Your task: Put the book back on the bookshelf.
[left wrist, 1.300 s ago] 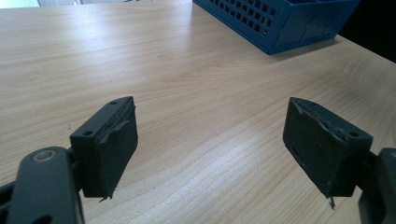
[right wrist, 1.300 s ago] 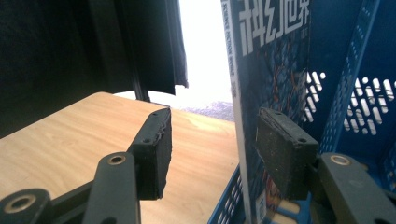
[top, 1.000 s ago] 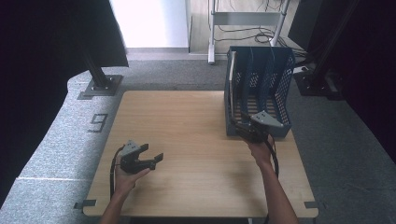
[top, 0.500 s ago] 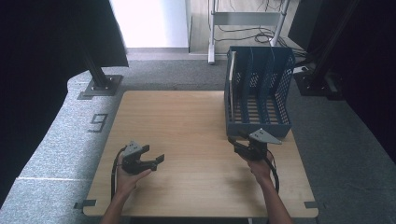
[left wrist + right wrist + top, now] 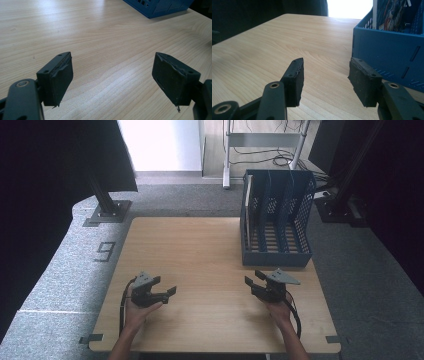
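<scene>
A blue slotted file rack stands on the right back part of the wooden table; a pale flat item leans in its leftmost slot. My right gripper rests low over the table just in front of the rack, open and empty. The rack's front wall rises close by to the right in the right gripper view. My left gripper sits near the table's front left, also open with nothing between its pads; a corner of the rack lies far ahead of it.
Grey carpeted floor surrounds the table, with a "9" marking at the left. A metal stand base and a white rack frame with cables stand behind the table. Dark curtains hang at both sides.
My right gripper has drawn back from the rack's front toward the table's near edge. The left gripper has barely moved.
</scene>
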The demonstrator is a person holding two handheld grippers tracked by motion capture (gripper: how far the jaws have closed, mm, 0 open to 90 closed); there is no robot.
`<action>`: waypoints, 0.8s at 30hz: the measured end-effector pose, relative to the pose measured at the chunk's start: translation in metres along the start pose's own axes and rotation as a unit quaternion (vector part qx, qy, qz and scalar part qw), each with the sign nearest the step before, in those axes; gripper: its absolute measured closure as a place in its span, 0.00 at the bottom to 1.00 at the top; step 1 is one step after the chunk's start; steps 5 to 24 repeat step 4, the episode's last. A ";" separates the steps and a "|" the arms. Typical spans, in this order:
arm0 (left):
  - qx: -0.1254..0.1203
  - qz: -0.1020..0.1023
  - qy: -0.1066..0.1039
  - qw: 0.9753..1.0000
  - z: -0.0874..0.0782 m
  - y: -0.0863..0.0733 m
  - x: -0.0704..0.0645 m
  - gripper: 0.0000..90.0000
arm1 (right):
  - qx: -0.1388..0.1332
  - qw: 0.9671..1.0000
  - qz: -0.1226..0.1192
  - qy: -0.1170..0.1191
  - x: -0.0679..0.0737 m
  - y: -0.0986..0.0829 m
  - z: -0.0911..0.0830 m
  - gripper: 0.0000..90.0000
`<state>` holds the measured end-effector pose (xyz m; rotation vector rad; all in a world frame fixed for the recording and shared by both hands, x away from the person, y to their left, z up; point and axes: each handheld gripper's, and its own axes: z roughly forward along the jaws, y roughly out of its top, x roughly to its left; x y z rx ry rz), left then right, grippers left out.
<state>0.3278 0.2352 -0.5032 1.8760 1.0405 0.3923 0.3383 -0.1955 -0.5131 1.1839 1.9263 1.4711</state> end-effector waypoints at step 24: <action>0.002 0.000 -0.001 1.000 0.000 0.000 0.000 0.19 | 0.005 1.000 -0.001 -0.001 0.001 -0.002 0.002 0.50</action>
